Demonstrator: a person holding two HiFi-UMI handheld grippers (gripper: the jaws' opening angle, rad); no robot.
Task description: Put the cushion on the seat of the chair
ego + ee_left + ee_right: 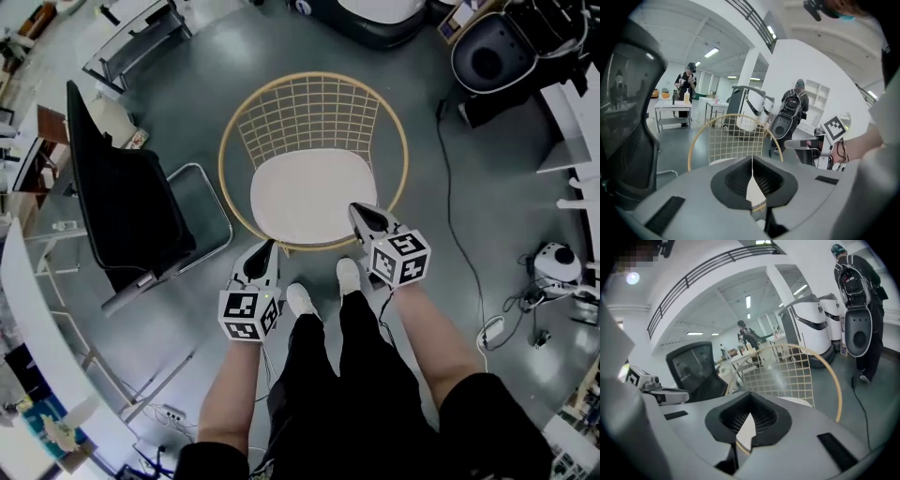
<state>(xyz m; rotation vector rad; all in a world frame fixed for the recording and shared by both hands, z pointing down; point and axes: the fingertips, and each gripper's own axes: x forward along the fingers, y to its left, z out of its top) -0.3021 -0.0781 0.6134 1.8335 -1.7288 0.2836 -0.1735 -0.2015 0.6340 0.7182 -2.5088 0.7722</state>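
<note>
Standing at the round wire chair [317, 112], I hold both tools empty above its front rim. My left gripper [269, 247] and right gripper [357, 212] each have their jaws pressed together on nothing. The white cushion [312, 195] lies flat on the seat, as the head view alone shows in full, with a black office chair [127, 202] just beside it. The left gripper view adds a person at a white table [675, 108] and another wearing a backpack [792, 102]. The right gripper view catches that backpack wearer [855, 284] close by, beyond the chair's gridded back [785, 371].
</note>
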